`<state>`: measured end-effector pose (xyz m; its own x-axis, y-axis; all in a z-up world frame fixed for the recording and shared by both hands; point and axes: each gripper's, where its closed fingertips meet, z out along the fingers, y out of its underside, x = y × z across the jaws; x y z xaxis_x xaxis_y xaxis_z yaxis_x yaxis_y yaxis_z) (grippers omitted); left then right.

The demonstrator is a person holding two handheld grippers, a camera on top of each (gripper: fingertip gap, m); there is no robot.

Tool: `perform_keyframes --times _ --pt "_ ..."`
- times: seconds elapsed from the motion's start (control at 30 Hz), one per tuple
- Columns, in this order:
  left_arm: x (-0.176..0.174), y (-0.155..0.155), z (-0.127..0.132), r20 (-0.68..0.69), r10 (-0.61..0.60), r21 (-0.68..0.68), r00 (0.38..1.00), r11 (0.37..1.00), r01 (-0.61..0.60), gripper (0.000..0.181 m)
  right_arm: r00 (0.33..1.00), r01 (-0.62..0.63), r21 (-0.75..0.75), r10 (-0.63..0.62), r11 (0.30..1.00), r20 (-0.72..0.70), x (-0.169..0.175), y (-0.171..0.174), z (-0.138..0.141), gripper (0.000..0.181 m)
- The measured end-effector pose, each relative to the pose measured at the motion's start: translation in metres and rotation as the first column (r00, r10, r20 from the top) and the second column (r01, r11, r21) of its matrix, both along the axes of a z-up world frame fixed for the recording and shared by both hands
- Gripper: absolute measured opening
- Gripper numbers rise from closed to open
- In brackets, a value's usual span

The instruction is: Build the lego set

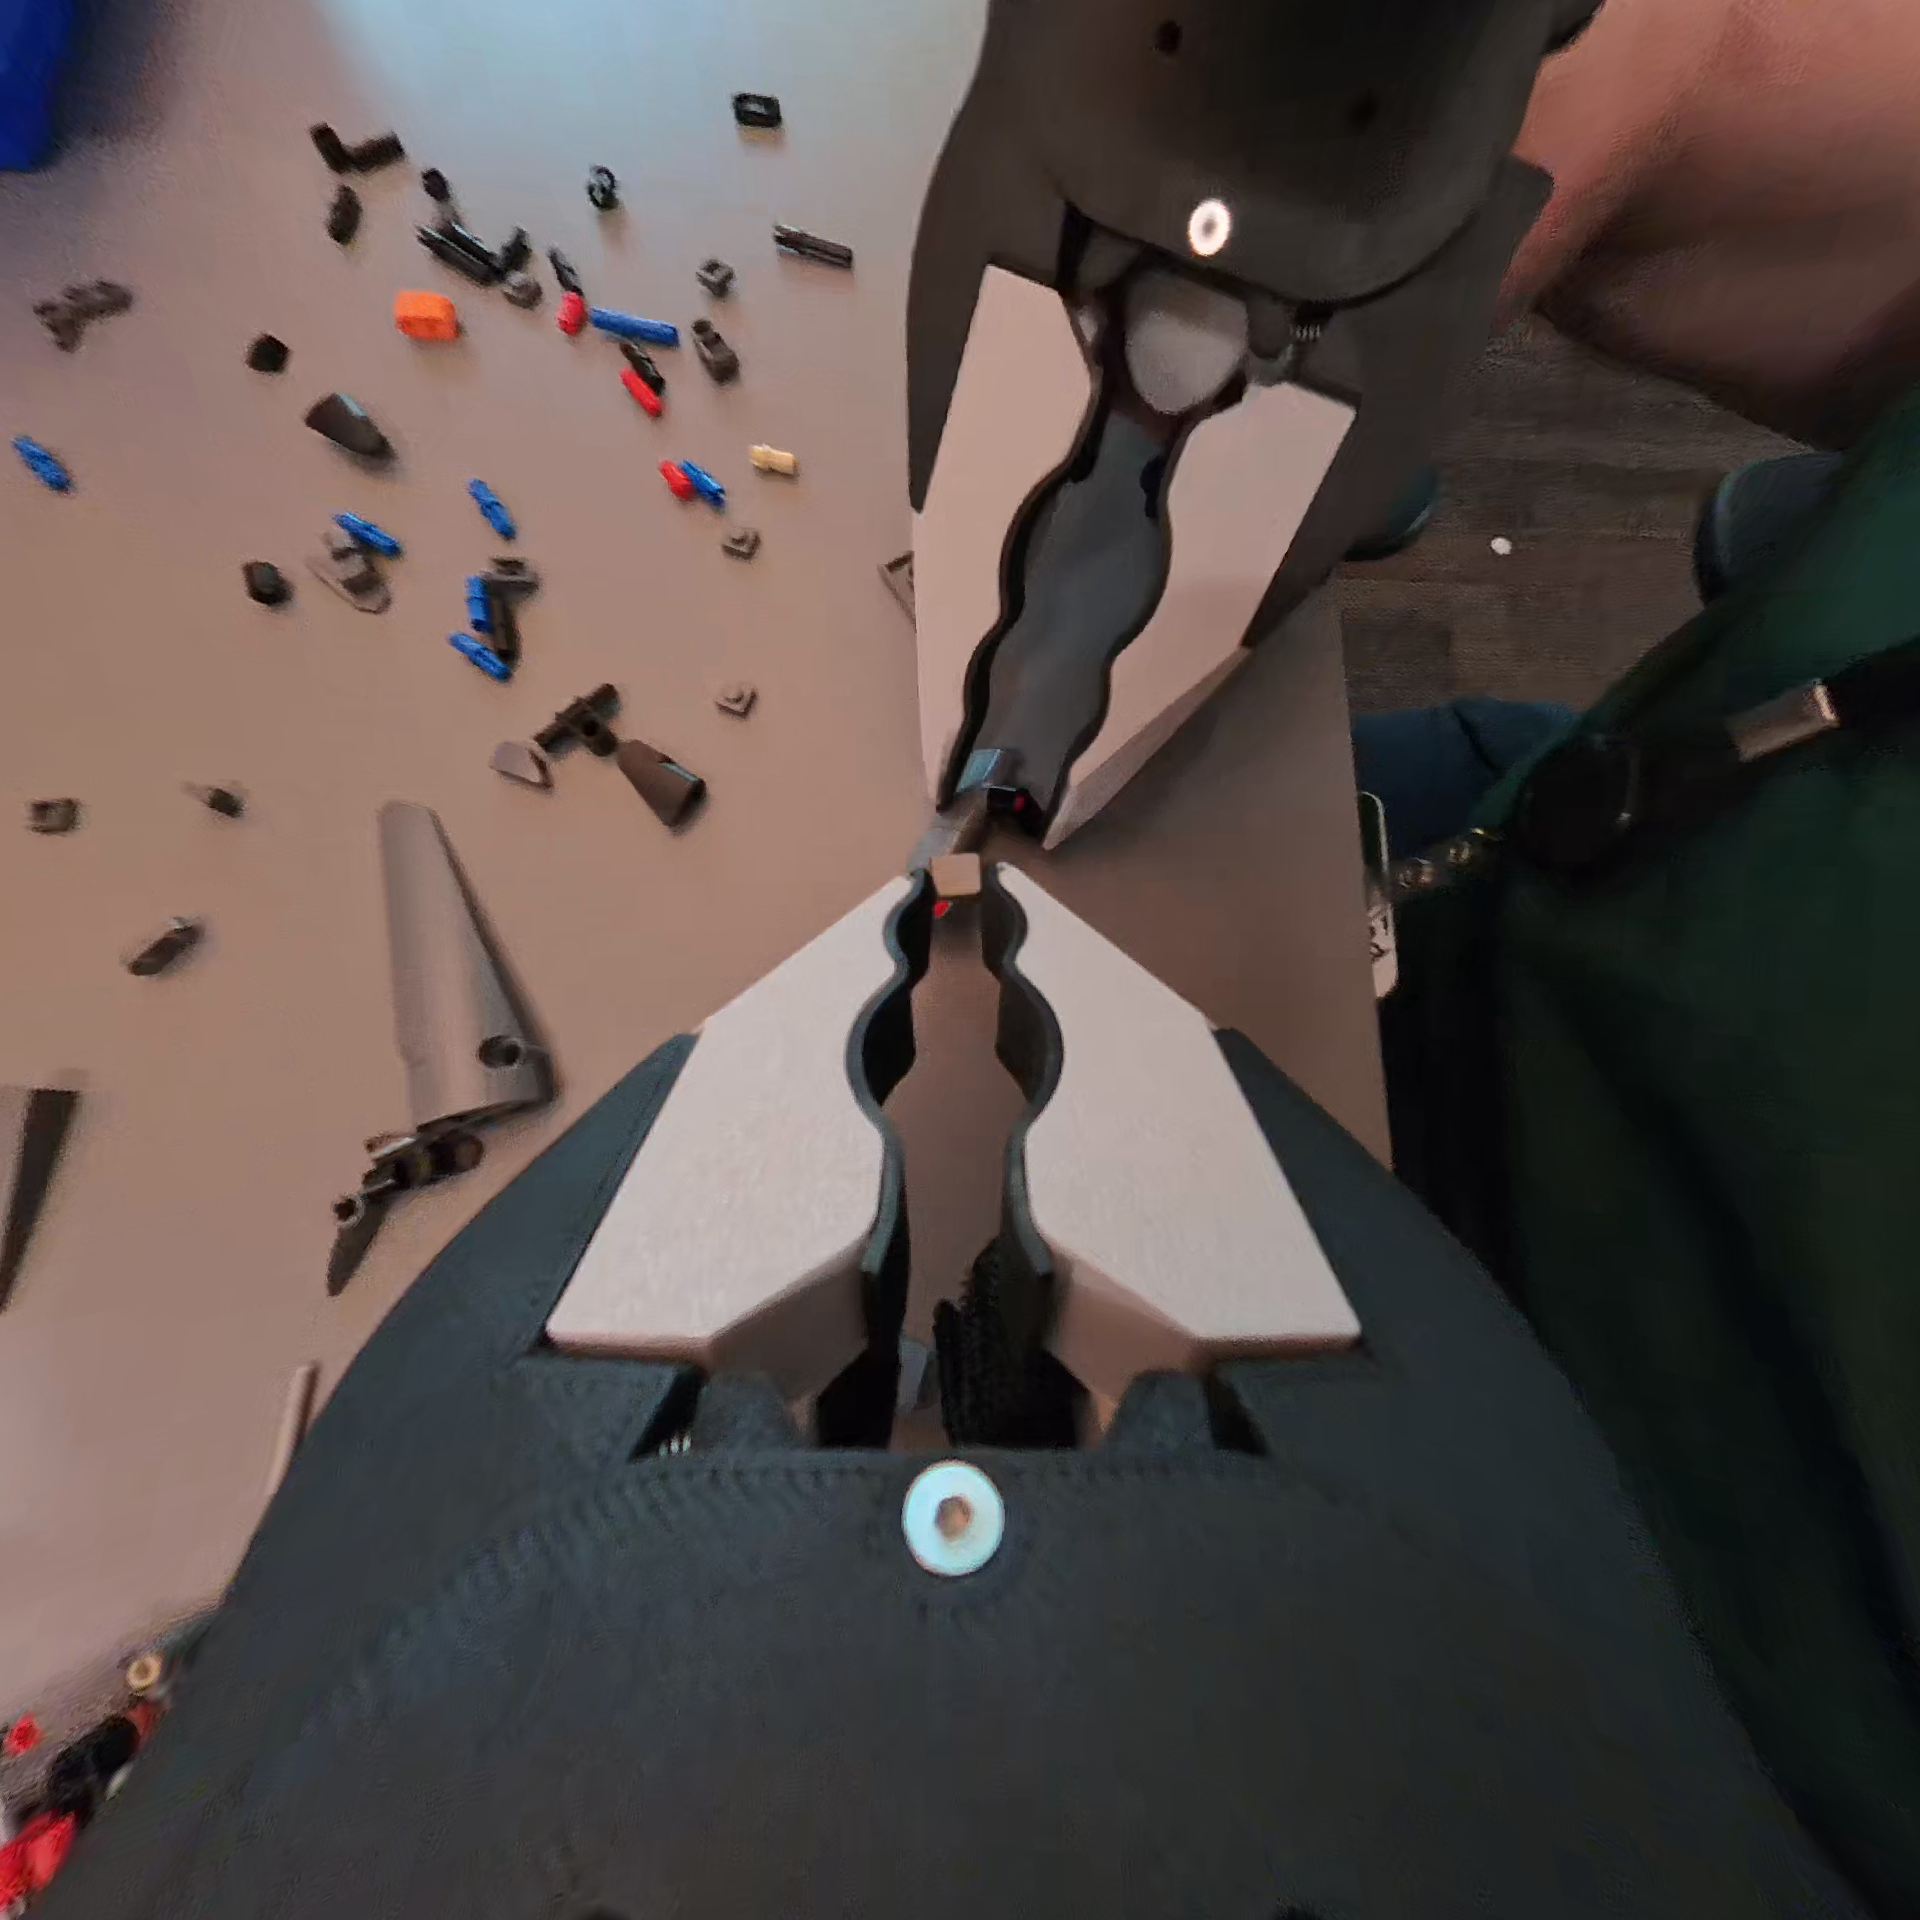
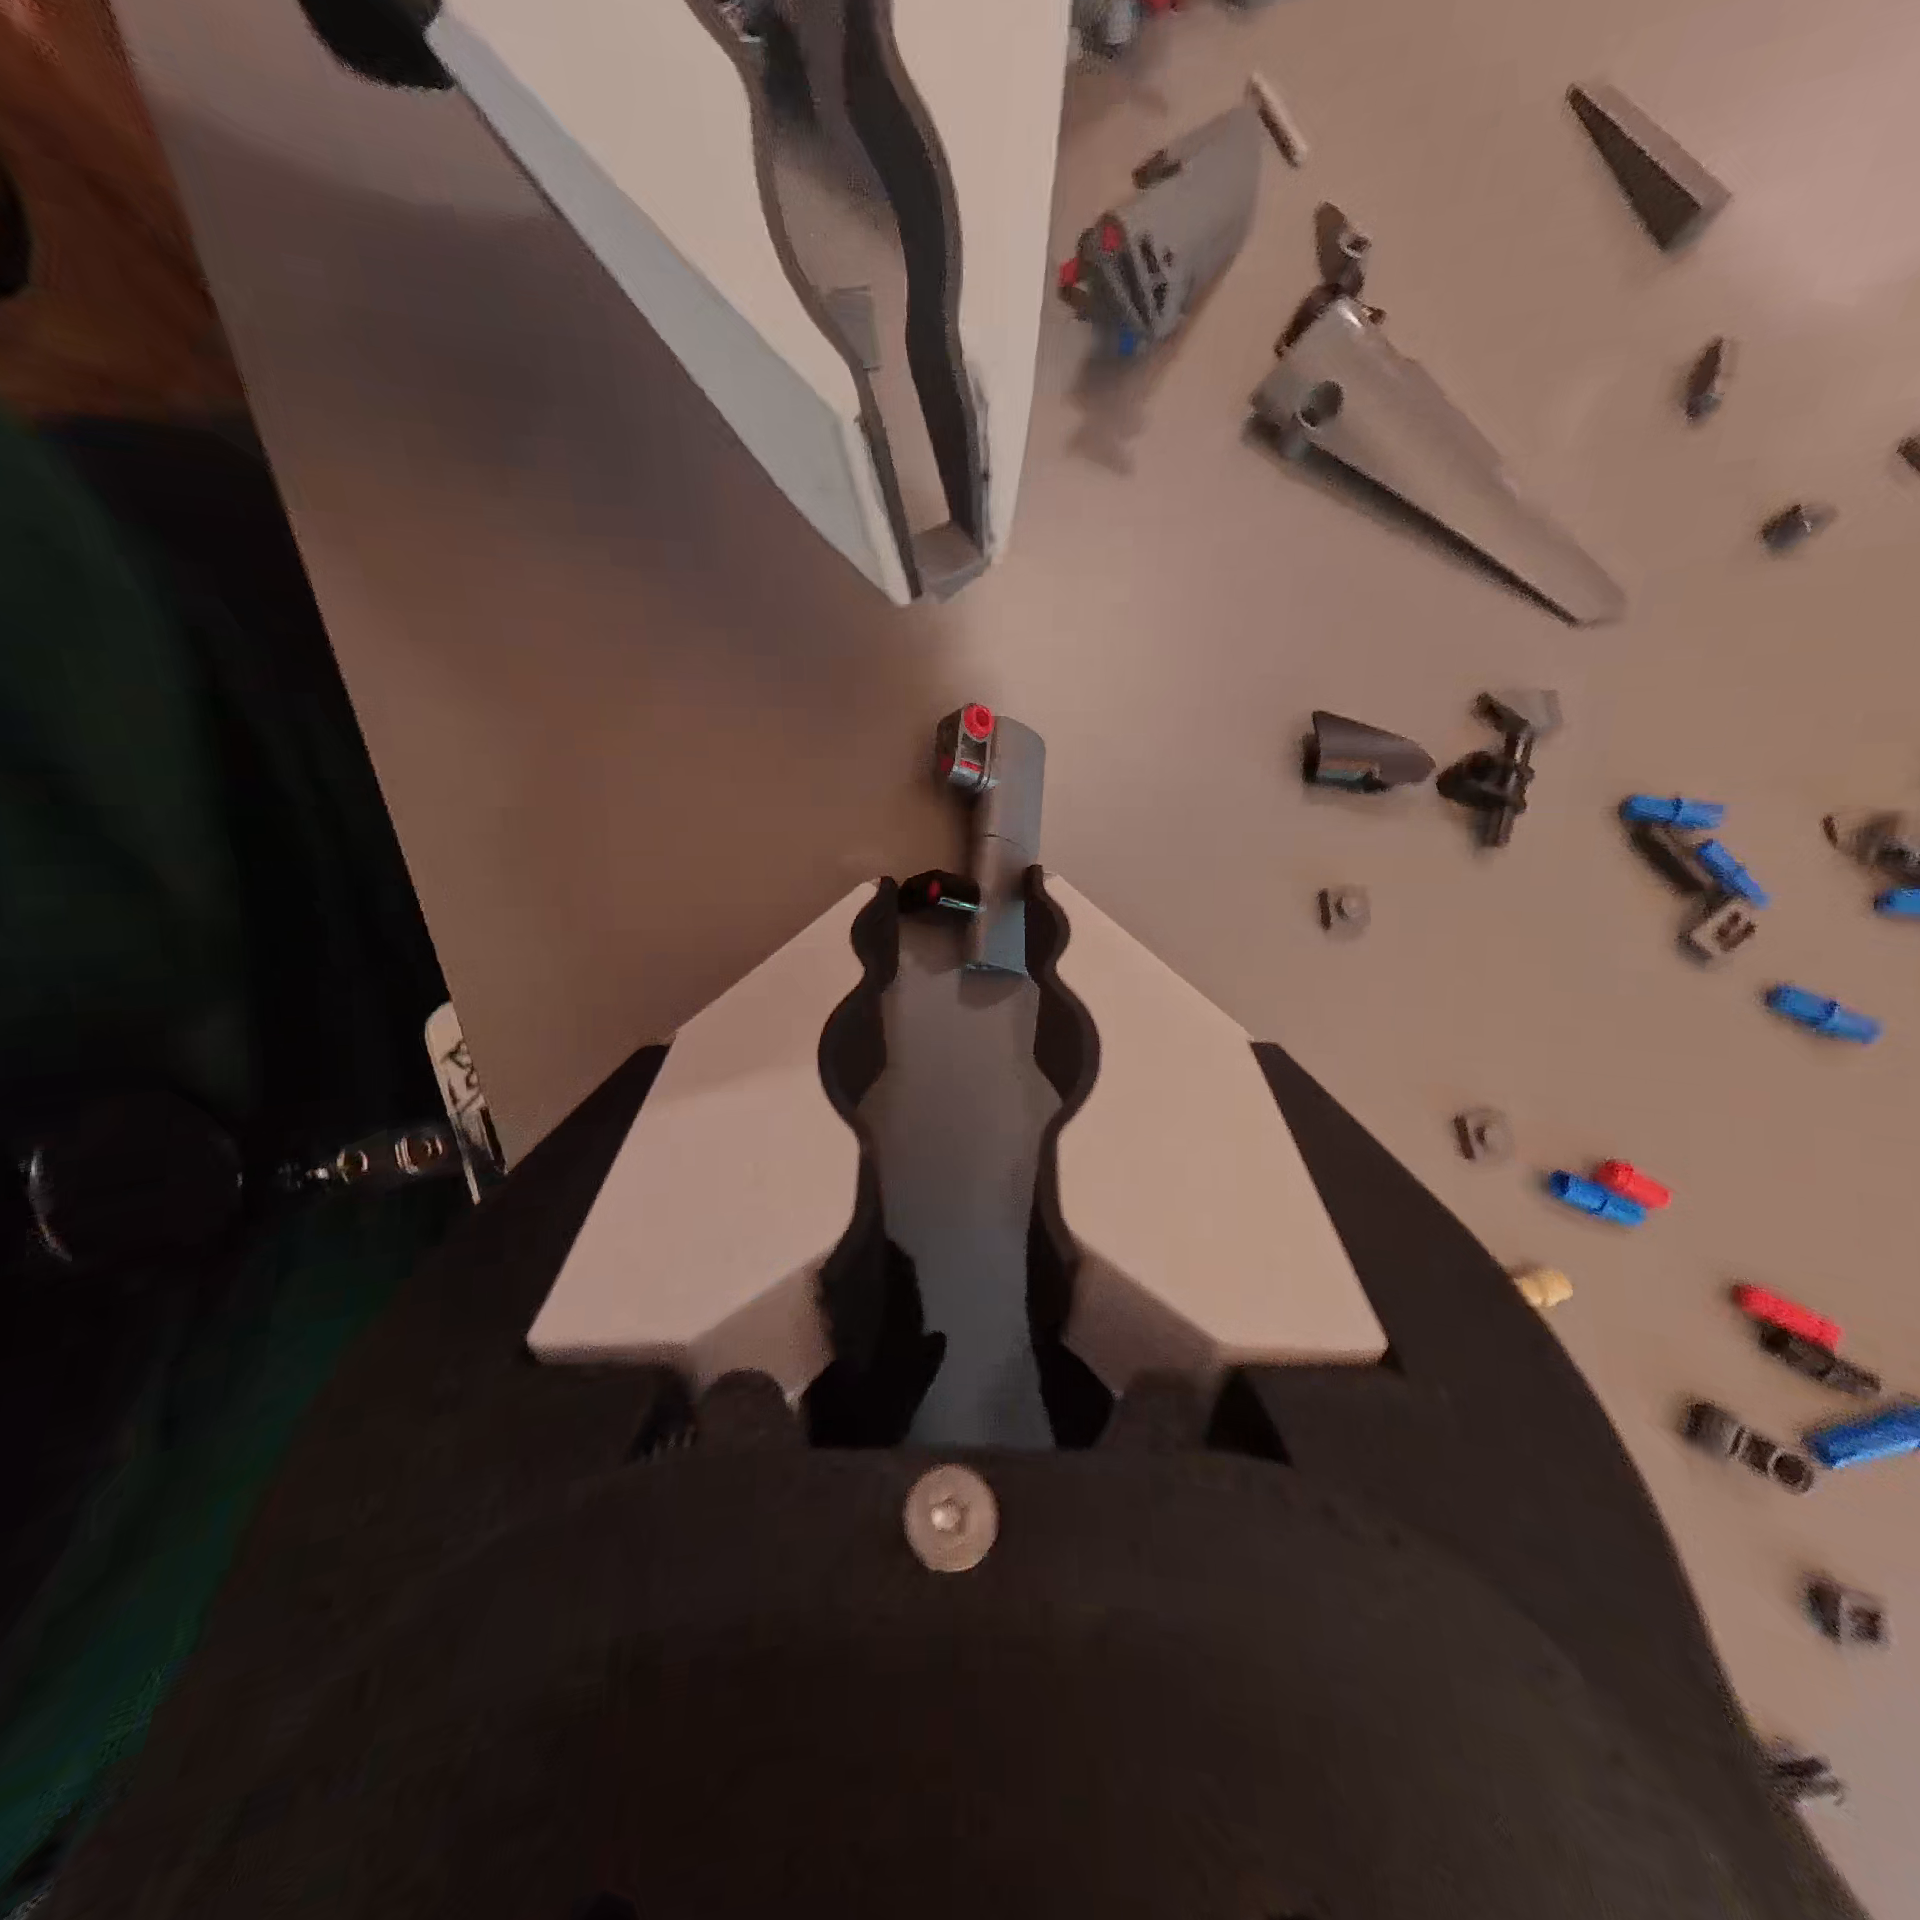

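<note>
Above a worktop (image 2: 644, 665) strewn with loose pieces, the right gripper (image 2: 961, 904) pinches a grey part (image 2: 1003, 831); the left gripper (image 1: 956, 883) nips a small tan piece (image 1: 956, 875). Misalignment could slip either grasp.

a clear badge (image 2: 460, 1101) at the person's waist bears dark marks, too blurred to read.

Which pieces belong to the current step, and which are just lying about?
In use: left gripper, shut on a small grey square piece; right gripper, shut on a slim grey assembly with red pins.
Lying about: long grey wedge panel, orange brick, blue pins, tan pin.
</note>
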<state>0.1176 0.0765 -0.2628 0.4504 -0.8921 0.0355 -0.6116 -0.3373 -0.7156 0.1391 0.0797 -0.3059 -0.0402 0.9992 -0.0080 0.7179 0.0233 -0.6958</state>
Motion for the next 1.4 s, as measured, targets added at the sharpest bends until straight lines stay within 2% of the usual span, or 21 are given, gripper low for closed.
perform_keyframes --times 0.1,0.2,0.3,0.8,1.03,1.4 --pt "0.005 -0.017 -0.007 0.030 -0.027 -0.091 0.999 0.995 0.029 0.007 0.989 -0.150 0.016 0.150 0.989 0.008 0.003 -0.012 0.000 0.022" --pt "0.011 -0.029 -0.014 0.082 -0.017 -0.154 0.997 0.988 0.030 0.007 0.976 -0.217 -0.007 0.217 0.976 0.000 0.003 -0.021 0.000 0.022" --pt "0.008 -0.029 -0.025 0.036 -0.012 -0.142 0.999 0.990 0.017 0.007 0.964 -0.264 -0.003 0.264 0.964 -0.008 0.003 -0.026 0.000 0.022" --pt "0.005 -0.030 -0.031 -0.038 -0.081 -0.244 0.996 0.967 0.069 0.007 0.946 -0.323 0.010 0.324 0.946 -0.011 0.002 -0.028 0.001 0.022" --pt "0.005 -0.032 -0.032 -0.072 -0.122 -0.250 0.990 0.963 0.100 0.007 0.944 -0.331 0.018 0.331 0.944 -0.015 0.002 -0.028 0.001 0.022" --pt "0.005 -0.033 -0.037 -0.083 -0.141 -0.266 0.986 0.957 0.115 0.007 0.955 -0.287 0.042 0.289 0.957 -0.069 0.002 -0.027 0.007 0.028"
